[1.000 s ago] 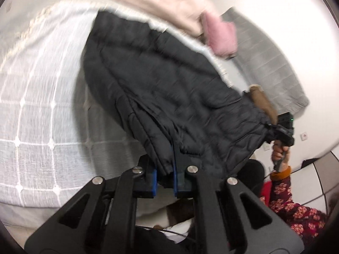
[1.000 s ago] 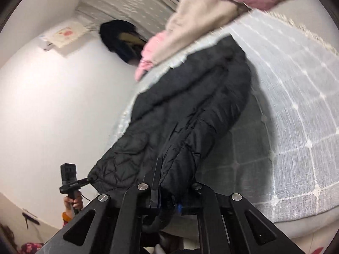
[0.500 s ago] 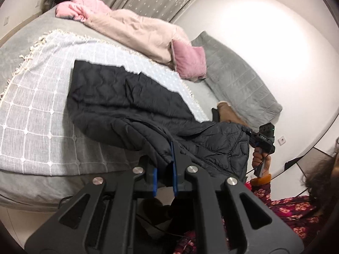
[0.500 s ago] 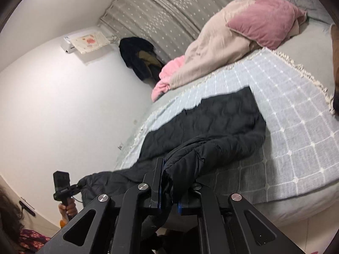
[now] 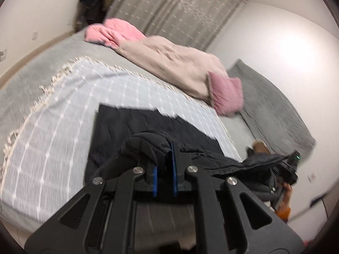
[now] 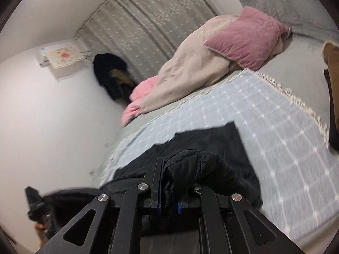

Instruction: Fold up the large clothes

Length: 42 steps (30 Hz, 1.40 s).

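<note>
A black quilted jacket (image 5: 135, 127) lies flat on a pale blue checked blanket (image 5: 63, 114) on the bed, its near edge lifted. My left gripper (image 5: 166, 154) is shut on a bunched fold of that near edge. In the right wrist view the same jacket (image 6: 211, 144) spreads over the blanket (image 6: 264, 114), and my right gripper (image 6: 167, 171) is shut on another bunch of its near edge. The jacket's stretch between the two grippers hangs off the bed's near side. The other gripper (image 5: 290, 165) shows at the far right of the left view, held by a hand.
A beige duvet (image 5: 173, 63) with pink bedding (image 5: 114, 33) and a pink cushion (image 5: 226, 95) lies across the far side of the bed. A grey pillow (image 5: 273, 110) sits by the wall. Grey curtains (image 6: 148, 21) and hanging dark clothes (image 6: 112, 74) stand behind.
Both grippers have risen with the jacket's near edge and tilted up, so the view now takes in the whole bed. The jacket's far part has stayed flat on the blanket.
</note>
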### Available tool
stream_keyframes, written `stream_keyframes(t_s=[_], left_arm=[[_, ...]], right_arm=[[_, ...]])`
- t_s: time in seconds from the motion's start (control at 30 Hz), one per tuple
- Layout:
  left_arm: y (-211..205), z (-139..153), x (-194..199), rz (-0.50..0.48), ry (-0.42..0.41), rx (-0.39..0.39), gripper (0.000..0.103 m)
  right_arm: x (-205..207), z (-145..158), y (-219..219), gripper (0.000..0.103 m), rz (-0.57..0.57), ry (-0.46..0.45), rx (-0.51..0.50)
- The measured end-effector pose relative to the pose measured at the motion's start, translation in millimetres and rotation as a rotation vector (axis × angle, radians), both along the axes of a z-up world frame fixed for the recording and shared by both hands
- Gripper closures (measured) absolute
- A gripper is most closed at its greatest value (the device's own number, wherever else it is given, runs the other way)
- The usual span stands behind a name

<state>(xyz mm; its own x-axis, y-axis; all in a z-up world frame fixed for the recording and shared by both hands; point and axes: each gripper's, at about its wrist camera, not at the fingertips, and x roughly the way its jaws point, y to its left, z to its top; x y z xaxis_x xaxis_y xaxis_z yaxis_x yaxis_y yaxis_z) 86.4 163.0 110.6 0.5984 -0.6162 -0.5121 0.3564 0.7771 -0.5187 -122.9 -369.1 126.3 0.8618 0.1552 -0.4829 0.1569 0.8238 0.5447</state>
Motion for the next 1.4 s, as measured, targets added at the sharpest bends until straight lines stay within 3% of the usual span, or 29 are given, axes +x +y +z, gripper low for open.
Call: stream_keyframes(t_s=[0.17, 0.27, 0.37, 0.57, 0.67, 0.77, 0.83, 0.9, 0.97, 1.0, 1.07, 1.1, 1.17, 1.23, 1.3, 1.4], left_arm=[[-19.7, -13.1, 66.5, 0.136, 0.008, 0.027, 0.091], [-27.3, -40.9, 105.0, 0.213, 0.061, 0.025, 0.091], [-41.1, -78.3, 135.9, 0.265, 0.090, 0.072, 0.091], [-59.4, -142.5, 175.5, 0.279, 0.145, 0.129, 0.089], [-67.6, -153.7, 180.9, 0.277, 0.169, 0.151, 0.084], [-78.5, -139.8, 172.8, 0.261, 0.150, 0.231, 0.072], [-79.3, -125.3, 160.8, 0.261, 0.110, 0.249, 0.052], [-78.2, -109.3, 144.7, 0.264, 0.068, 0.252, 0.033], [-79.0, -95.8, 128.1, 0.222, 0.047, 0.267, 0.030], [-81.0, -91.8, 123.4, 0.194, 0.043, 0.277, 0.030], [-88.3, -86.4, 115.6, 0.106, 0.041, 0.317, 0.026], [-95.2, -87.0, 112.6, 0.032, 0.048, 0.352, 0.020], [-112.0, -97.1, 104.1, -0.109, 0.068, 0.430, 0.018], [-124.1, -108.9, 97.8, -0.178, 0.068, 0.489, 0.018], [-139.6, -123.4, 94.8, -0.223, 0.070, 0.563, 0.018], [-156.7, -143.3, 98.8, -0.247, 0.089, 0.616, 0.018]], right_arm=[[66.7, -6.5, -3.8, 0.094, -0.115, 0.020, -0.075], [105.9, -23.4, -7.5, 0.094, -0.140, 0.049, -0.068], [139.4, -50.8, -9.7, 0.094, -0.158, 0.104, -0.076], [182.8, -120.0, -12.0, 0.091, -0.163, 0.272, -0.158], [194.7, -143.1, -14.5, 0.086, -0.167, 0.328, -0.165], [200.5, -143.6, -12.1, 0.081, -0.150, 0.367, -0.206], [193.9, -131.7, -8.6, 0.074, -0.128, 0.363, -0.215], [181.6, -117.3, -4.5, 0.052, -0.093, 0.336, -0.200], [166.1, -101.1, 4.9, 0.035, -0.070, 0.303, -0.211], [158.7, -93.5, 10.2, 0.032, -0.056, 0.292, -0.233], [145.9, -80.6, 25.2, 0.031, 0.006, 0.283, -0.296], [143.6, -77.6, 31.3, 0.031, 0.037, 0.283, -0.317], [142.0, -77.2, 48.2, 0.030, 0.127, 0.293, -0.346], [145.7, -84.7, 62.3, 0.030, 0.201, 0.331, -0.363], [156.0, -105.5, 84.0, 0.030, 0.295, 0.424, -0.416], [172.8, -135.3, 109.4, 0.030, 0.338, 0.558, -0.505]])
